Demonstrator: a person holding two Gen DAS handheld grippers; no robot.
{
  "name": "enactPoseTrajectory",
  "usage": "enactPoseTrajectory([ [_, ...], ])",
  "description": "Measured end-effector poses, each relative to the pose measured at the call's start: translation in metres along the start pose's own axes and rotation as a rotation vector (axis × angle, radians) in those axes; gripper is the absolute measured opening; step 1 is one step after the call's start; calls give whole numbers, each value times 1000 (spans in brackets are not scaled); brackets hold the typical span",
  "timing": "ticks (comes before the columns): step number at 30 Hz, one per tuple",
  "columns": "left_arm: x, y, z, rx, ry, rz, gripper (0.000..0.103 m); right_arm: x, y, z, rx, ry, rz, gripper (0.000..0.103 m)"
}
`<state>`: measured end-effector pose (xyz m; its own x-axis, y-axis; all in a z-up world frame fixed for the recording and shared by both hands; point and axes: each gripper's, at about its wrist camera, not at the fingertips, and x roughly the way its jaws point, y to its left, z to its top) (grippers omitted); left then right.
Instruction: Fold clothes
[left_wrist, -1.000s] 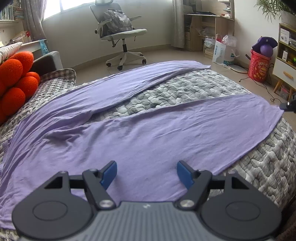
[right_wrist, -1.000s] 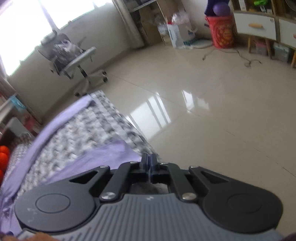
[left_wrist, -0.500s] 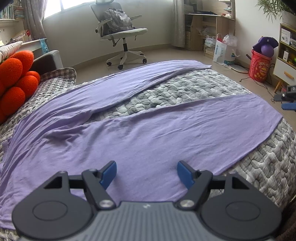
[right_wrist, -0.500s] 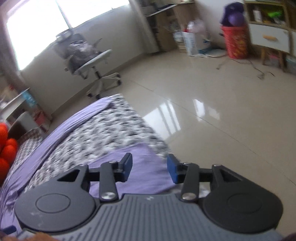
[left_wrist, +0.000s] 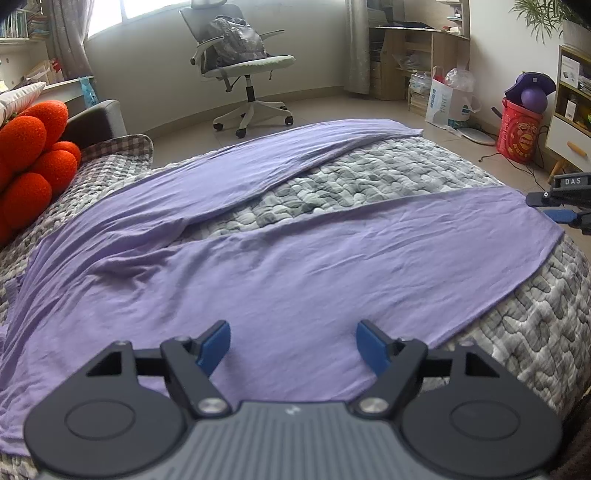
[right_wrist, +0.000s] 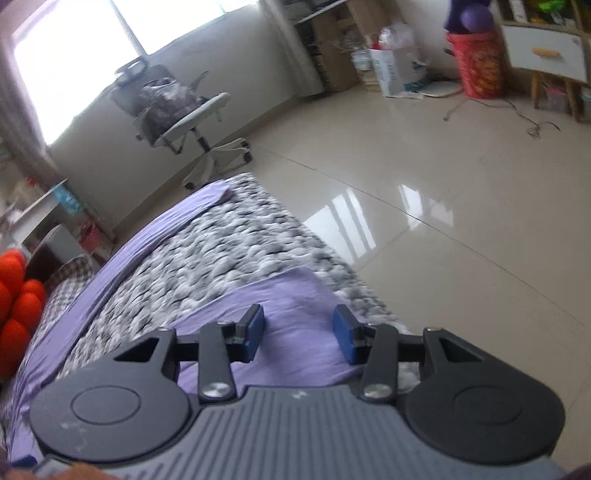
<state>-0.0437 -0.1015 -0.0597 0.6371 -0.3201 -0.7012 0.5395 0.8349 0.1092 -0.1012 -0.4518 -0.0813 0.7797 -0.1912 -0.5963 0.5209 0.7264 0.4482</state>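
purple garment (left_wrist: 295, 266) flat on quilt (left_wrist: 369, 184); left gripper (left_wrist: 293, 345) above near edge, right gripper (right_wrist: 298, 332) over corner, both agape, nothing held.

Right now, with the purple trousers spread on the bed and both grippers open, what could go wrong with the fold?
1. The hem of the purple trousers lies at the edge of the grey quilt; it may slide off toward the floor.
2. The right gripper is open above that hem; closing carelessly could pinch the quilt too.
3. The left gripper, jaws opening, hovers over wrinkled fabric; folding now may lock in creases.
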Motion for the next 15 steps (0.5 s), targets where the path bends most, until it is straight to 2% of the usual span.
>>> enactPoseTrajectory([
  [3, 0, 2, 0, -6, 3, 0, 78, -4, 6, 3, -6, -1, -15, 46],
  [10, -3, 8, 0, -28, 5, 14, 78, -14, 36, 5, -77, -3, 17, 46],
  [15, -6, 19, 2, -83, 13, 35, 79, -18, 60, 7, -129, 12, 52, 52],
])
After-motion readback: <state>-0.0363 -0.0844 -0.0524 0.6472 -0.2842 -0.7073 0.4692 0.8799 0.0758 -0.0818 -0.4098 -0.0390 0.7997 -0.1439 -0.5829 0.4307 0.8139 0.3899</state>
